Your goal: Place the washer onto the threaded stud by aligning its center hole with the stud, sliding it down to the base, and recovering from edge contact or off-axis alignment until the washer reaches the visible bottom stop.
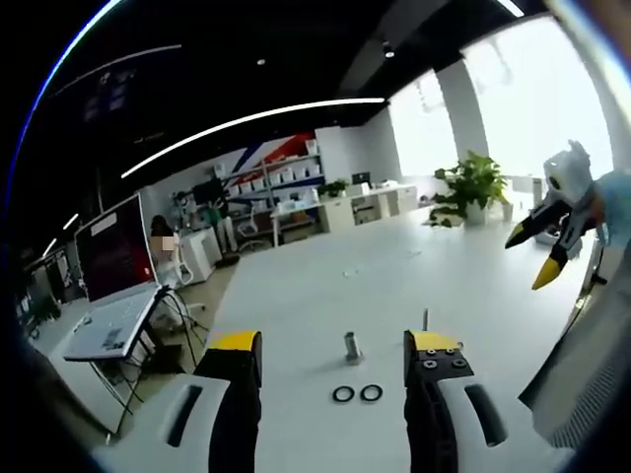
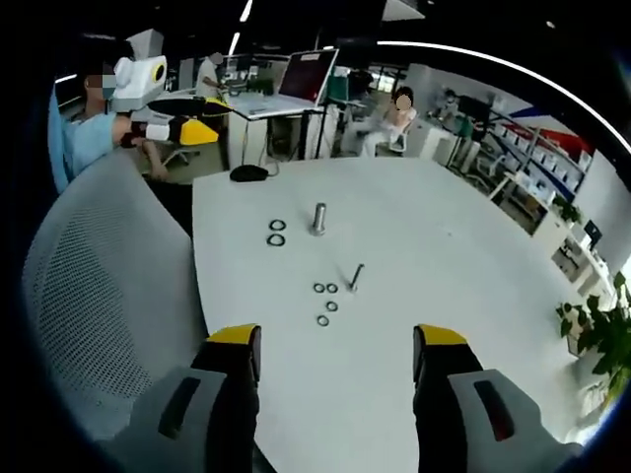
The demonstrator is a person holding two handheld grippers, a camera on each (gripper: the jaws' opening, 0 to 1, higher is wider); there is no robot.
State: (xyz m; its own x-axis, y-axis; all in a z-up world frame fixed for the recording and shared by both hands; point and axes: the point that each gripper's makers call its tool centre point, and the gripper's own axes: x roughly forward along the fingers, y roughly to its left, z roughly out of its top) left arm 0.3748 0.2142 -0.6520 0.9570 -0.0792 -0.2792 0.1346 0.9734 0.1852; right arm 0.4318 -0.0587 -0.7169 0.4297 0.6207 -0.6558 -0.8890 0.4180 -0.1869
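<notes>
On the table (image 2: 414, 246) an upright stud (image 2: 318, 218) stands, and two washers (image 2: 276, 233) lie just beside it, one next to the other. Farther along the table a loose bolt (image 2: 355, 277) lies near four small rings (image 2: 326, 298). Behind the table's far edge a laptop (image 2: 296, 84) stands on a stand. A mesh chair back (image 2: 108, 296) is beside the table.

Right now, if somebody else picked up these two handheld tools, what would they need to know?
Left tool: open, holding nothing, low over the white table.
Right tool: open, holding nothing, raised above the table.
The stud stands upright with two larger washers flat beside it. A bolt lies nearer the right tool, with four small washers around it.
Done: nothing; the stud looks bare.
Left: pick up a washer, line up its hole, slide it to the base.
</notes>
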